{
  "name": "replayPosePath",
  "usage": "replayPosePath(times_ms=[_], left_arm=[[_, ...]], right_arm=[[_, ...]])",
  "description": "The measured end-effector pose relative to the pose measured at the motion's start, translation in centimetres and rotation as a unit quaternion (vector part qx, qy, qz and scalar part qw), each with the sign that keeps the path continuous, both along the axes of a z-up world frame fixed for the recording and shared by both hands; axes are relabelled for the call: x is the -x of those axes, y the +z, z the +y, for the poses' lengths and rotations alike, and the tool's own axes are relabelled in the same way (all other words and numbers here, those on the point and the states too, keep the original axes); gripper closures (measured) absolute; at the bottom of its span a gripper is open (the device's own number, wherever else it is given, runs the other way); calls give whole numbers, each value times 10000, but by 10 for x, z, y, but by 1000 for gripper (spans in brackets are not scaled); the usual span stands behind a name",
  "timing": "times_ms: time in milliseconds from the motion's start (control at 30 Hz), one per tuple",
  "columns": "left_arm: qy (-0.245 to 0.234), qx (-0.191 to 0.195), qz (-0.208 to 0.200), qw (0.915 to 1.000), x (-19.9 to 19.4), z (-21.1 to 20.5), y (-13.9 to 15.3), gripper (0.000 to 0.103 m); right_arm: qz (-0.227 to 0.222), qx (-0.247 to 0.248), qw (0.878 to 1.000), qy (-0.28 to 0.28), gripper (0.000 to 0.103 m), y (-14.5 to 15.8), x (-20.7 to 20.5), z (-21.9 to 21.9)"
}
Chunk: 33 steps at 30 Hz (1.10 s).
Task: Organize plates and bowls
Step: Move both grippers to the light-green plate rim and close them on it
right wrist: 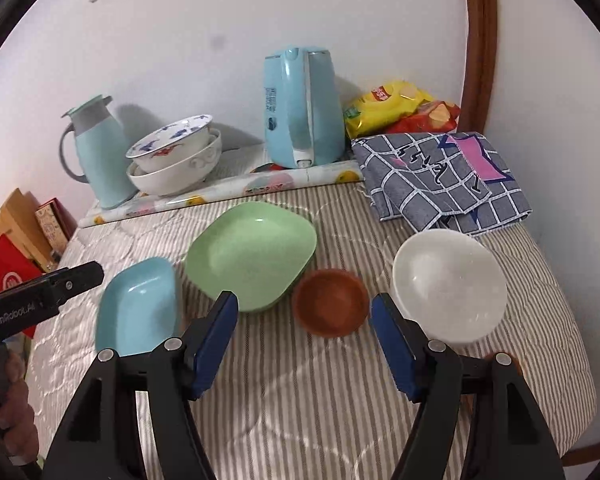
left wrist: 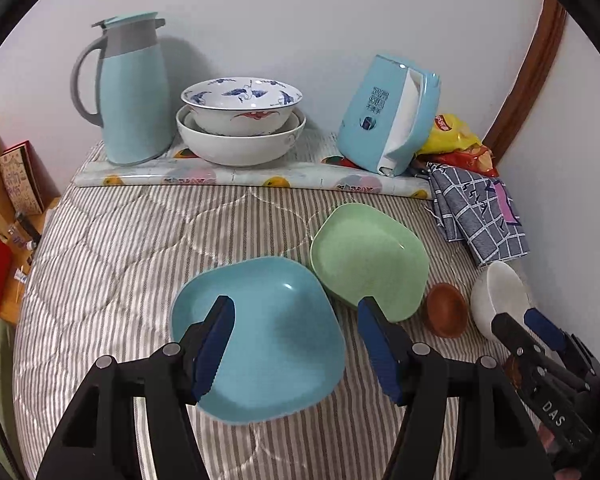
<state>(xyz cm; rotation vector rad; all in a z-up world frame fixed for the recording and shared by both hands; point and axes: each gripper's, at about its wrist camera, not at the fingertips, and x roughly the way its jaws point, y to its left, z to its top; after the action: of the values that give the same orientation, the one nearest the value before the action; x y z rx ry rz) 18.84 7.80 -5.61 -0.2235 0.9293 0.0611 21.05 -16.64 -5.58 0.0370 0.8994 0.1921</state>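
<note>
A blue square plate lies on the striped cloth. A green square plate lies to its right. A small brown dish and a white bowl lie further right. Two stacked white bowls, the upper with blue birds, stand at the back. My left gripper is open and empty above the blue plate. My right gripper is open and empty, just short of the brown dish.
A light blue thermos jug and a blue electric kettle stand at the back by the wall. Snack bags and a folded checked cloth lie at the right. Boxes stand left of the table.
</note>
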Motion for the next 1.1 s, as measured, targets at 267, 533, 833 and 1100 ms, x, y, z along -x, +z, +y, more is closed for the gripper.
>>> replayPosePath(times_ms=[267, 533, 833, 1100], left_arm=[[-183, -42, 113, 9998, -49, -2, -20, 42], [-456, -46, 254, 9986, -89, -12, -41, 42], [-660, -48, 563, 9962, -130, -24, -74, 48], [-679, -48, 802, 9945, -149, -30, -96, 62]], right_arm=[[156, 131, 9998, -33, 45, -20, -48, 6], [410, 213, 9987, 206, 45, -50, -90, 19], [700, 381, 9964, 300, 45, -82, -126, 30], [915, 333, 9948, 302, 53, -100, -141, 30]])
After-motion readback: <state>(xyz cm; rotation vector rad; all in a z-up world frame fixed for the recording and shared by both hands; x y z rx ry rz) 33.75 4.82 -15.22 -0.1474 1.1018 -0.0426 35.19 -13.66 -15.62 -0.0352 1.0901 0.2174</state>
